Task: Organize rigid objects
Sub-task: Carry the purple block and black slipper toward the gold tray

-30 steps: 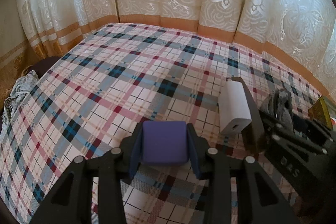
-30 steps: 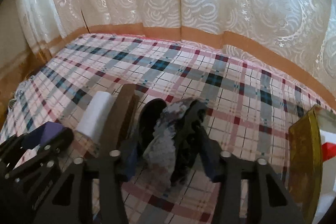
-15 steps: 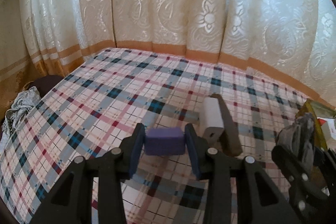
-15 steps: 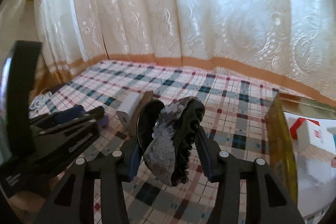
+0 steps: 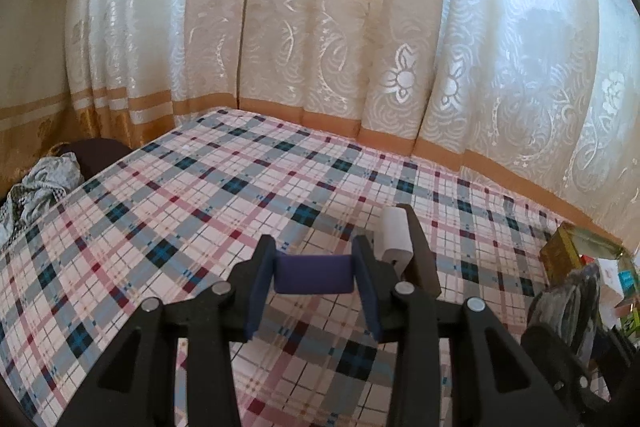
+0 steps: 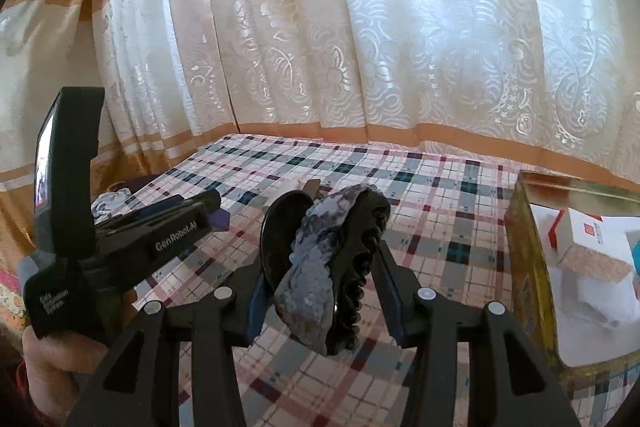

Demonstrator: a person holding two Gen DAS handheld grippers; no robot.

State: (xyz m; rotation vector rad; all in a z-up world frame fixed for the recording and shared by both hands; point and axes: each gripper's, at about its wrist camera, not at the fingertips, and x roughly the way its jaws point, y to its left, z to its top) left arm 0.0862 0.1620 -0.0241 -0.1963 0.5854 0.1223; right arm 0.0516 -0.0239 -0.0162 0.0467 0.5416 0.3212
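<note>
Your left gripper [image 5: 314, 277] is clamped on a purple block [image 5: 314, 274], which sits square between the finger pads and is lifted clear of the plaid cloth [image 5: 200, 195]. Just ahead and to the right of those fingers, a white block [image 5: 395, 235] lies on the cloth, touching a dark brown slab [image 5: 420, 251] on its right. Further right, your right gripper [image 6: 322, 287] grips a dark, sequinned item [image 6: 320, 267] with a toothed edge; it may be a hair clip, though the fisheye blur makes that uncertain. To the right of that gripper, near its fingers, stands a gold tin box [image 6: 528, 267], open, with a white carton [image 6: 592, 239] already inside. You look to be mid-carry with both hands loaded, so the step in hand is transport toward the tin. Next, swing the right gripper rightward over the rim, lower it into a free corner beside the carton, then loosen the jaws. Bring the left load across afterwards, so the two tools do not crowd the opening.
</note>
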